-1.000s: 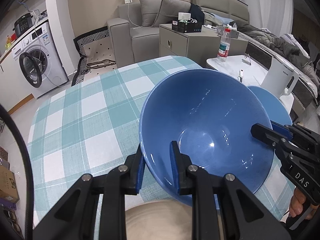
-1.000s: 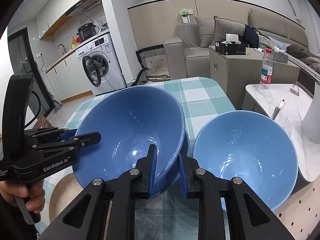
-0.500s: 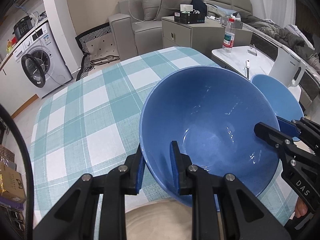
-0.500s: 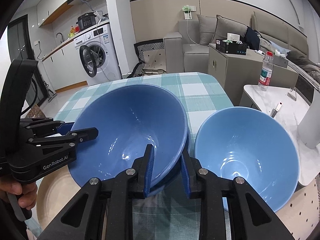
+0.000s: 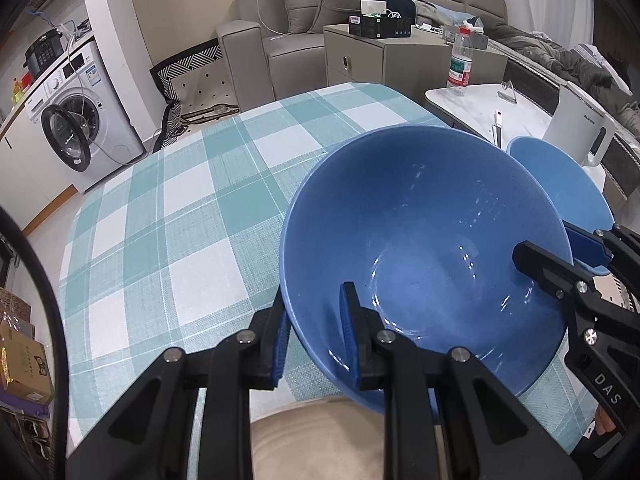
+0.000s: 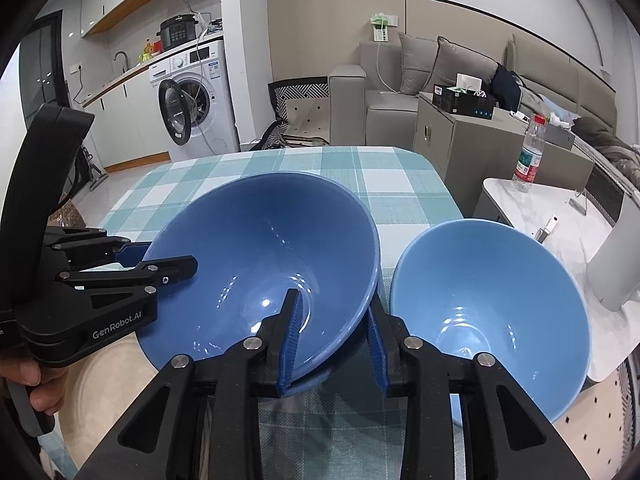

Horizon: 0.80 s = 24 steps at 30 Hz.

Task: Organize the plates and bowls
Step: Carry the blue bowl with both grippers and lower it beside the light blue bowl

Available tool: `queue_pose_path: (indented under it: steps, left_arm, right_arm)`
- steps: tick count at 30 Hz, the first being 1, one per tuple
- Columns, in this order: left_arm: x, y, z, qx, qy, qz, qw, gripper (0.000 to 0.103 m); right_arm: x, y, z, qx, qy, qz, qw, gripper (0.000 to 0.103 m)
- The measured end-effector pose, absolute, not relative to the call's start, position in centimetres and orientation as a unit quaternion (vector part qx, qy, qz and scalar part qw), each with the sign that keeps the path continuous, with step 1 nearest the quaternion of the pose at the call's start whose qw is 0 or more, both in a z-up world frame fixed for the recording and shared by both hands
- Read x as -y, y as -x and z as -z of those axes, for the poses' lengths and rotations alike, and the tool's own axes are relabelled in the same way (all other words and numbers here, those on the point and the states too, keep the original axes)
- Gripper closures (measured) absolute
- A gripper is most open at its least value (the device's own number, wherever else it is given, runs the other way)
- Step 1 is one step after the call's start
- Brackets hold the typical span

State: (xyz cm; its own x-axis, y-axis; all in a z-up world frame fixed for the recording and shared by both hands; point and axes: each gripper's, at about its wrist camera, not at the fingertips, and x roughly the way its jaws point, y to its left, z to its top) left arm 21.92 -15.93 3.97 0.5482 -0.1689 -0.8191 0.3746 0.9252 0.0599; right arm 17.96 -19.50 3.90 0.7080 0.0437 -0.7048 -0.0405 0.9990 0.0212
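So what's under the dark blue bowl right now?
A beige plate shows below the dark blue bowl at its near edge, on the checked tablecloth. The bowl hides its own base, so contact cannot be seen.

The tilted bowl (image 5: 432,240) is deep blue, glossy with white glints. The second bowl (image 6: 492,312) beside it is a paler sky blue. The counter (image 5: 168,216) wears a cloth checked in teal and white with thin pale lines. A beige plate (image 5: 320,440) (faint ringed grooves) shows at the near edge. The left gripper (image 5: 312,334) and right gripper (image 6: 334,344) are black with blue pads on their fingers (image 6: 290,344). The washing machine (image 6: 196,96) is white, its door rimmed black. The sofa (image 5: 280,24) is grey-beige. The bottle (image 6: 529,152) has a red cap and a red, green and white label.
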Motion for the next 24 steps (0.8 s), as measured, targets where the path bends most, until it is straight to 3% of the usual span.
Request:
queue_pose_path:
  steps: [16,20,24]
  left_arm:
    - [15.5,-21.8,-4.0,-0.452,-0.105,0.157,0.872,0.079]
    - [15.5,-21.5,-4.6,-0.446,-0.104,0.158,0.875,0.078]
    - [15.6,-21.1,-5.2,-0.440,-0.102,0.164,0.877,0.071]
  right_arm:
    - [19.3,-17.9,-3.6,-0.380,0.000,-0.027,0.924,0.063]
    - [19.6,-17.9,-3.7,-0.383,-0.011,-0.037,0.923,0.054]
    - [19.9,-18.0,-3.8,-0.388,-0.015,-0.039,0.921,0.052]
